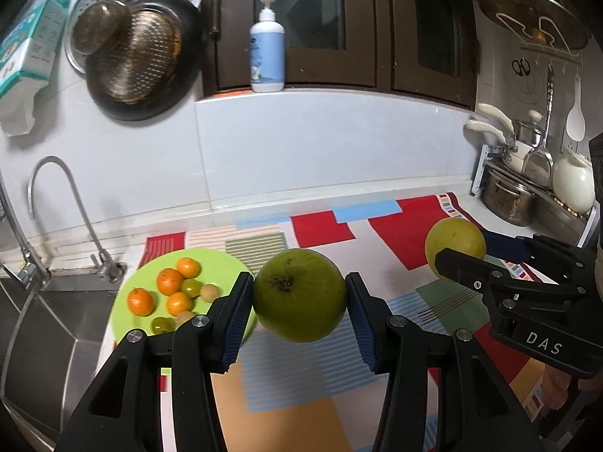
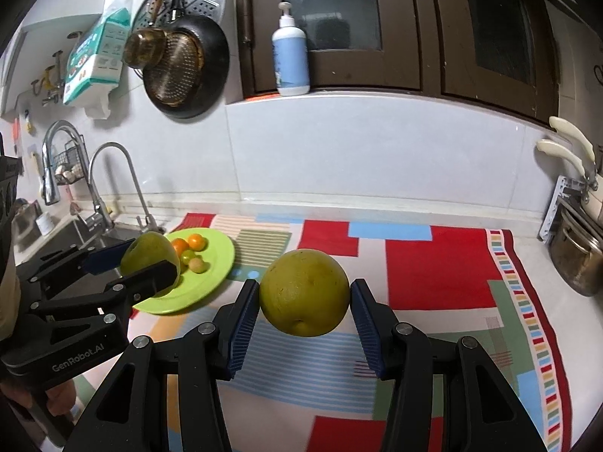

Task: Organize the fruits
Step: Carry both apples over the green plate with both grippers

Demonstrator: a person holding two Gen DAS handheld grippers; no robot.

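Note:
My left gripper (image 1: 299, 297) is shut on a large green fruit (image 1: 299, 295) and holds it above the patterned mat, just right of a green plate (image 1: 218, 263). The plate holds several small oranges (image 1: 170, 280) and small green fruits (image 1: 191, 287). My right gripper (image 2: 305, 293) is shut on a second large yellow-green fruit (image 2: 304, 292) above the mat. Each gripper shows in the other's view: the right one with its fruit (image 1: 455, 246), the left one with its fruit (image 2: 150, 260) over the plate (image 2: 211, 263).
A colourful mat (image 2: 433, 263) covers the counter. A sink (image 1: 49, 324) with a tap (image 1: 68, 211) lies left of the plate. Pots (image 1: 508, 196) stand at the right. A soap bottle (image 1: 267, 47) stands on the sill; pans (image 1: 139, 60) hang on the wall.

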